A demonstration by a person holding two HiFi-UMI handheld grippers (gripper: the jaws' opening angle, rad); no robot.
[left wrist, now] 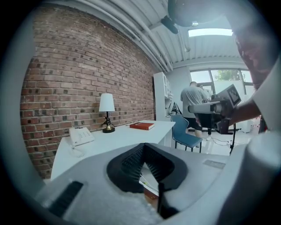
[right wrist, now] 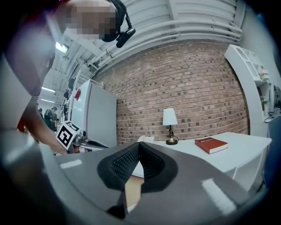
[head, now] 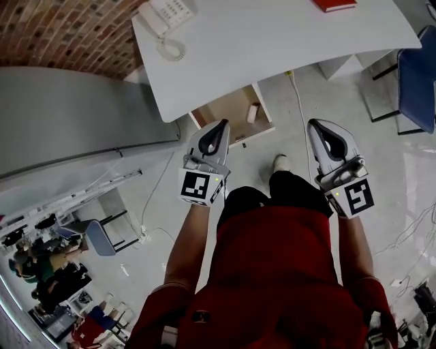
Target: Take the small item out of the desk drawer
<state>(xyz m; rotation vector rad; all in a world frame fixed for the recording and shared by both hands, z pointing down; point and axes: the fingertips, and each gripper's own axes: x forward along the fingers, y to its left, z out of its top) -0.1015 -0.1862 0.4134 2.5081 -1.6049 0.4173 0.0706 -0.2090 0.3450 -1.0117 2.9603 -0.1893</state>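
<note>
- Head view: we look steeply down on a white desk (head: 272, 48) with its drawer (head: 225, 110) pulled open below the front edge.
- Inside the drawer we see the small item (head: 253, 112), a pale, roll-shaped thing lying near the drawer's right wall; we cannot tell what it is.
- We hold the left gripper (head: 219, 129) just over the drawer's front edge. It is apart from the small item.
- Our right gripper (head: 317, 131) hangs over the floor to the right of the drawer, well apart from the item.
- Left gripper view: the two black ribbed pads meet at their tips (left wrist: 143, 148), so the jaws are closed together with nothing gripped. Only a sliver of the drawer shows through the gap behind the tips.
- Right gripper view: the jaws likewise stand closed, tips touching (right wrist: 138, 145), and hold nothing. Bare wood of the drawer shows through the gap.
- On the desk we see a white telephone (head: 167, 13) at the left end and a red book (head: 334, 4) at the far right. The gripper views add a table lamp (left wrist: 106, 112) by the brick wall (left wrist: 74, 74).
- A blue chair (head: 417, 78) stands beside the right end of the desk.
</note>
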